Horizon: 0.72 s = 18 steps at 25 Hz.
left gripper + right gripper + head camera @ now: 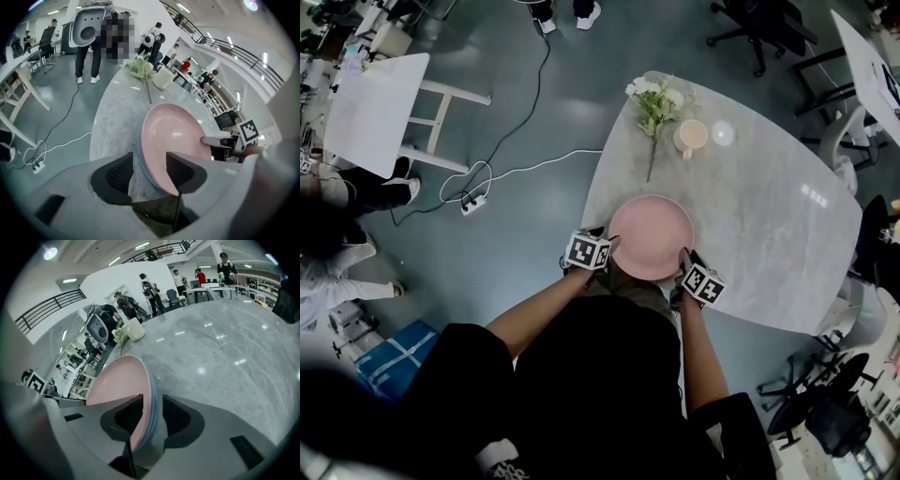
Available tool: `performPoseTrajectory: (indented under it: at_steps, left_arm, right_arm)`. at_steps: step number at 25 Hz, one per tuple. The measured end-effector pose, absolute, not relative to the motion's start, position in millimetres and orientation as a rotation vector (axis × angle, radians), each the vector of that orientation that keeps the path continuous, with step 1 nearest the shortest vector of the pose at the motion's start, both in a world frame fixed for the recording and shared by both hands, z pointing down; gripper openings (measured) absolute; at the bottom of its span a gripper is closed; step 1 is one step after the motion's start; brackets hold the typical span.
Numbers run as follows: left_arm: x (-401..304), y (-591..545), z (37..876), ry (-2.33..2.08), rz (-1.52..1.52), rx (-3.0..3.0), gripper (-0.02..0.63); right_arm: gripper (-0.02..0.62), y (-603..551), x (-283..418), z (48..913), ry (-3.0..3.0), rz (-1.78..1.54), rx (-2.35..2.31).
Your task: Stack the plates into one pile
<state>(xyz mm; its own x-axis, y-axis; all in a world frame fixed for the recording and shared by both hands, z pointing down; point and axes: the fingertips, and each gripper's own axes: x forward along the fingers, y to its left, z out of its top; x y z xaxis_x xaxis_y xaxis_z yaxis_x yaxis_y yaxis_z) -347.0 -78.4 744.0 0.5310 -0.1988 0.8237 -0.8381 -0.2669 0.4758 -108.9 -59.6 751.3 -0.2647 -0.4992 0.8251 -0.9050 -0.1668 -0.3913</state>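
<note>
**Head view.** The pink round plate (651,236) lies at the near edge of the grey marble-pattern table (769,216), directly in front of the person. The left gripper (609,248) is at the plate's left rim and the right gripper (683,260) at its right rim. Each gripper carries a marker cube; the left cube (588,251) and the right cube (703,284) bear black-and-white square patterns. These patterns are the only print that shows. A stem of white flowers (654,103) and a cream cup (691,137) lie at the far side of the table, well apart from the plate.

**Left gripper view.** The jaws of the left gripper (150,161) stand wide apart. They straddle the rim of the pile: one jaw lies over the pink plate's face, the other outside the rim above the table. A clear gap shows beside the outer pad, so there is no clamp. A pale blue plate (140,157) shows as a thin edge directly under the pink plate. The two plates are nested flat on the table.

**Right gripper view.** The jaws of the right gripper (152,404) are parted less widely. The stacked rim runs between them, with one jaw over the pink face and the other outside the blue edge. The pads are not pressed on the rim.
</note>
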Motion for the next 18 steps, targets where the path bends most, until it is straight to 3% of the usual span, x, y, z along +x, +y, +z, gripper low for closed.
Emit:
performPoseTrajectory:
  at_steps: [12,16,18]
  left_arm:
    - [-366.8,-100.3,656.6,-1.029,0.348,1.976,0.17]
    - [-369.5,-86.1,603.3,-0.976,0.186,2.098,0.054]
    - [-366.0,-72.0,580.4,-0.941,0.121,2.144,0.043]
  right_arm:
    - [0.127,-63.8,-125.5,683.9,-1.869,1.233,1.639]
    - [0.127,-64.1,-138.0,624.7,-2.003,1.201,1.705]
    - [0.119,-57.7,-144.0,592.9,-2.062,1.177,1.737]
